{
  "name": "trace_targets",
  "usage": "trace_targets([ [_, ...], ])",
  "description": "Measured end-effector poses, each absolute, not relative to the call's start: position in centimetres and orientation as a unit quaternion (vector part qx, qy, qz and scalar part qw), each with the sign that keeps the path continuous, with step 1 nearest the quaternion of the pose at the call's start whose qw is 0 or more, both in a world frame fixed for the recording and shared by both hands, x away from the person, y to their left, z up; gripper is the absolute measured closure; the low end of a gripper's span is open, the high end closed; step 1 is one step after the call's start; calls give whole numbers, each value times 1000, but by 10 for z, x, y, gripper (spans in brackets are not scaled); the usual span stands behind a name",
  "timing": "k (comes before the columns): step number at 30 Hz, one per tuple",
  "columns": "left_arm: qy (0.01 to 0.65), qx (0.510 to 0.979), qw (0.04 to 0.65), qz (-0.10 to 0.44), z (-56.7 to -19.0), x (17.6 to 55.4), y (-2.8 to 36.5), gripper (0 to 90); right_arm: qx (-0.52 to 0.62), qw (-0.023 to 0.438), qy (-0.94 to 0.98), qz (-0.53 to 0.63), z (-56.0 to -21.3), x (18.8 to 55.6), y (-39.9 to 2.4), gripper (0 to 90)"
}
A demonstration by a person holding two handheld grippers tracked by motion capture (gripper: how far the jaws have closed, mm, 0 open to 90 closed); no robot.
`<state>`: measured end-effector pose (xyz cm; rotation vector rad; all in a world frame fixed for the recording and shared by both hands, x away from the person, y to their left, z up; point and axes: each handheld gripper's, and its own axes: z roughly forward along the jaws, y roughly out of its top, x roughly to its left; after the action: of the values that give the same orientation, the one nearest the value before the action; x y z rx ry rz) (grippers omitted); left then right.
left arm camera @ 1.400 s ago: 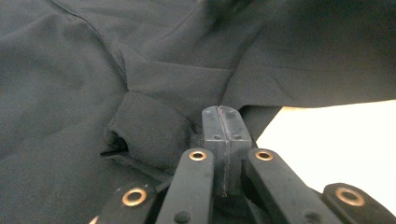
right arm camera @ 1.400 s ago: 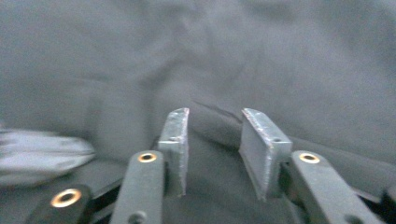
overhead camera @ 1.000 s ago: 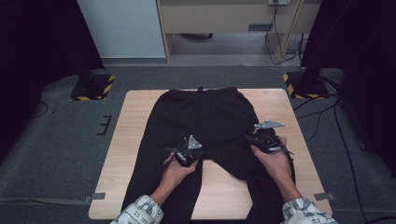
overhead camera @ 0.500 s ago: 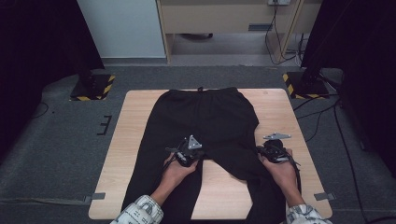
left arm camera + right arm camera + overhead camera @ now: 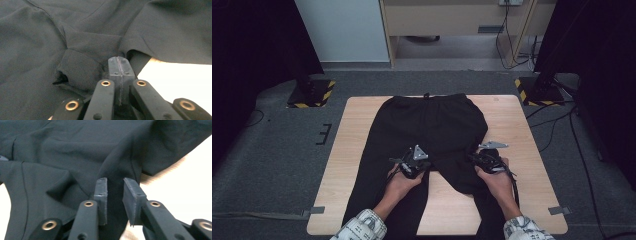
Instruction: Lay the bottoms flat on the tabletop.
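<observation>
Black trousers (image 5: 432, 125) lie flat on the wooden table (image 5: 357, 150), waistband at the far edge and legs running toward the person. My left gripper (image 5: 419, 165) rests at the crotch. In the left gripper view its jaws (image 5: 118, 60) are shut, with a small fold of trouser cloth (image 5: 75, 70) bunched at their tips. My right gripper (image 5: 484, 159) sits low at the trousers' right edge. In the right gripper view it (image 5: 115, 183) has just been opening, and a raised ridge of black cloth (image 5: 120, 160) stands in the gap between the parted pads.
Bare table shows to the right of the trousers (image 5: 517, 145) and between the legs (image 5: 447, 200). Two stand bases with yellow-black stripes (image 5: 312, 92) (image 5: 537, 90) sit on the floor behind the table's corners. Cables (image 5: 572, 130) trail across the floor at the right.
My right gripper has come down and toward the person along the trousers' right side, settling onto the cloth. The left gripper has stayed at the crotch.
</observation>
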<state>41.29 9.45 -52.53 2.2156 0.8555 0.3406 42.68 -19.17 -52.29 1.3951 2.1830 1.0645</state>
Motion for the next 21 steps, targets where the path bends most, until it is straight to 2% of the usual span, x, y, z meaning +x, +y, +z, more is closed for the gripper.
trace_targets([
  [5,332,861,363,132,-525,413,95,895,495,181,769,362,-528,434,-187,601],
  [7,332,860,363,133,-525,413,95,895,494,185,771,357,-529,436,-185,599],
  [13,332,861,362,134,-525,412,94,895,499,179,774,346,-527,436,-188,893],
  [21,337,858,362,137,-524,413,97,896,510,185,766,346,-521,429,-214,900],
])
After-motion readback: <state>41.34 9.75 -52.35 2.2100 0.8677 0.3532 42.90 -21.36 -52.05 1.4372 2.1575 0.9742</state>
